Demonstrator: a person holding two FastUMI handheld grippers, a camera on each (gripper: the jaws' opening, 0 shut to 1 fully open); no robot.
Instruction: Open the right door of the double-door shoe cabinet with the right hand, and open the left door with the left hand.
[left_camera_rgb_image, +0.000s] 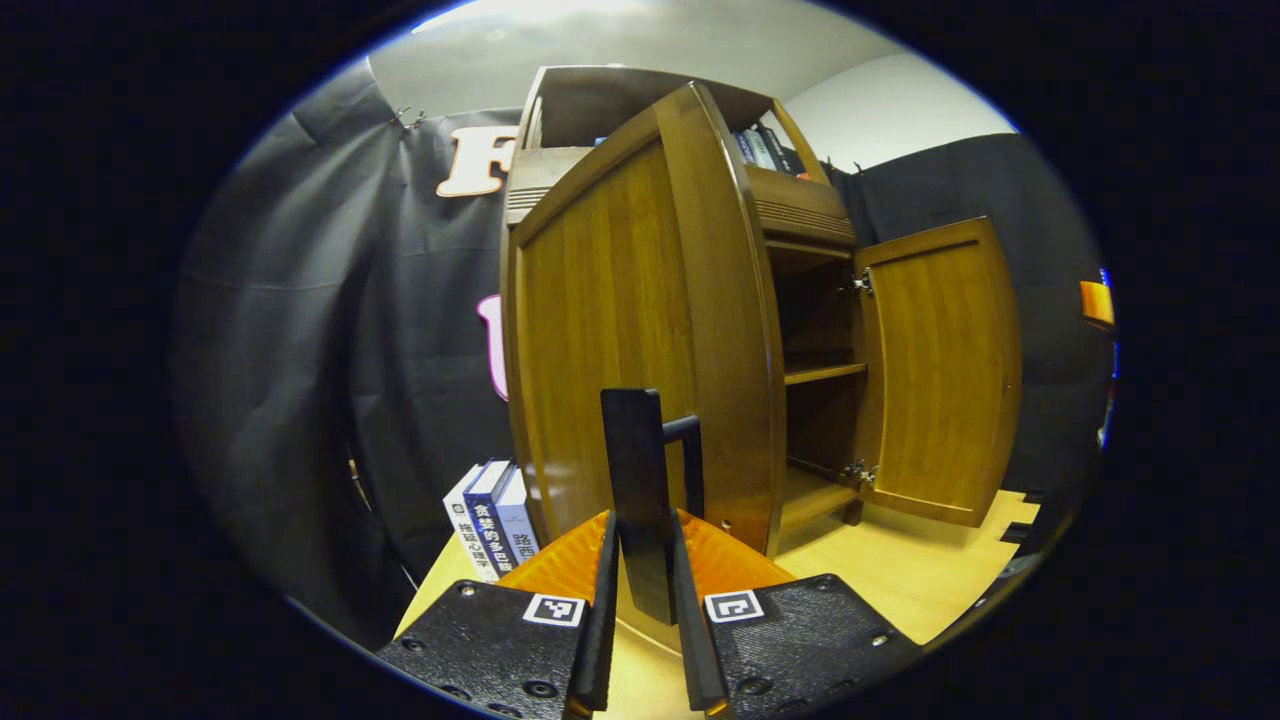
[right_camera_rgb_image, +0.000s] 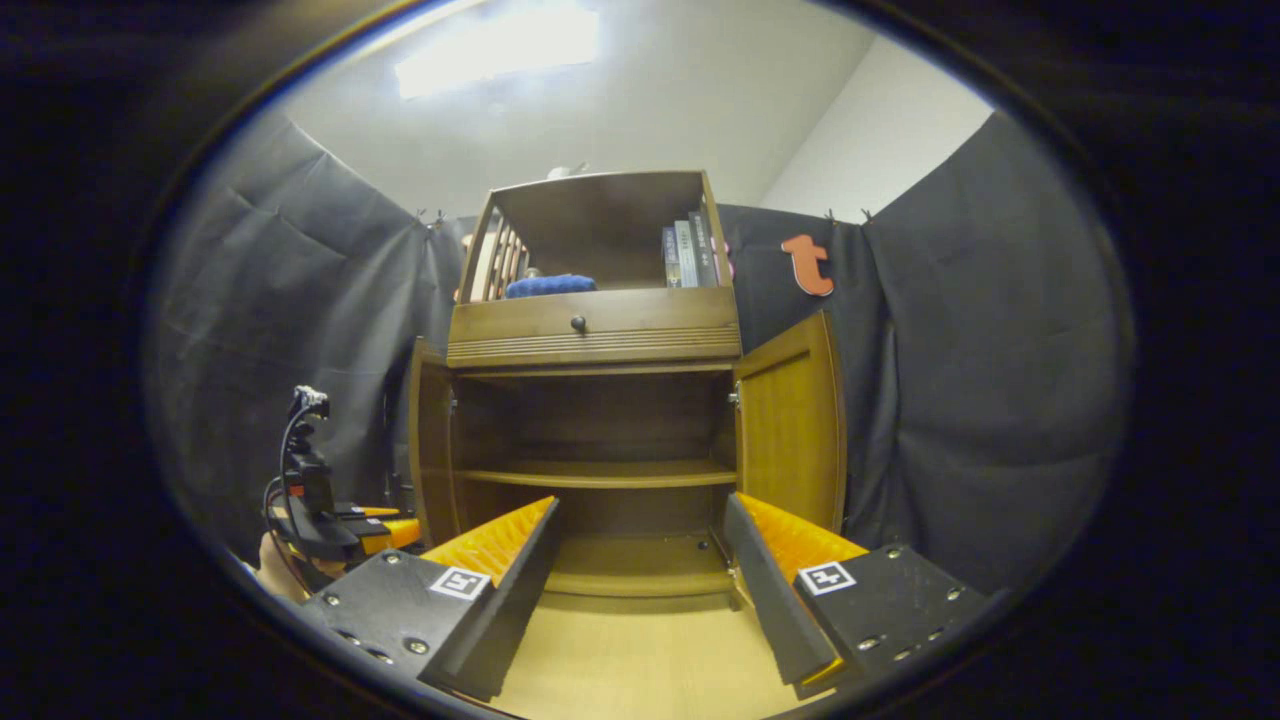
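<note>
Both brown wooden cabinet doors stand open: left door (left_camera_rgb_image: 610, 350), right door (left_camera_rgb_image: 940, 370). My left gripper (left_camera_rgb_image: 650, 600) pinches the left door's dark handle (left_camera_rgb_image: 640, 480); right gripper (right_camera_rgb_image: 640, 590) spread wide, holding nothing, facing the open shelves.

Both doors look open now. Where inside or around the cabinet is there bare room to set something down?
Both lower shelves between the left door and right door look bare, as does the tabletop in front. The top cubby is crowded: books and a blue item. More books stand left of the cabinet.
</note>
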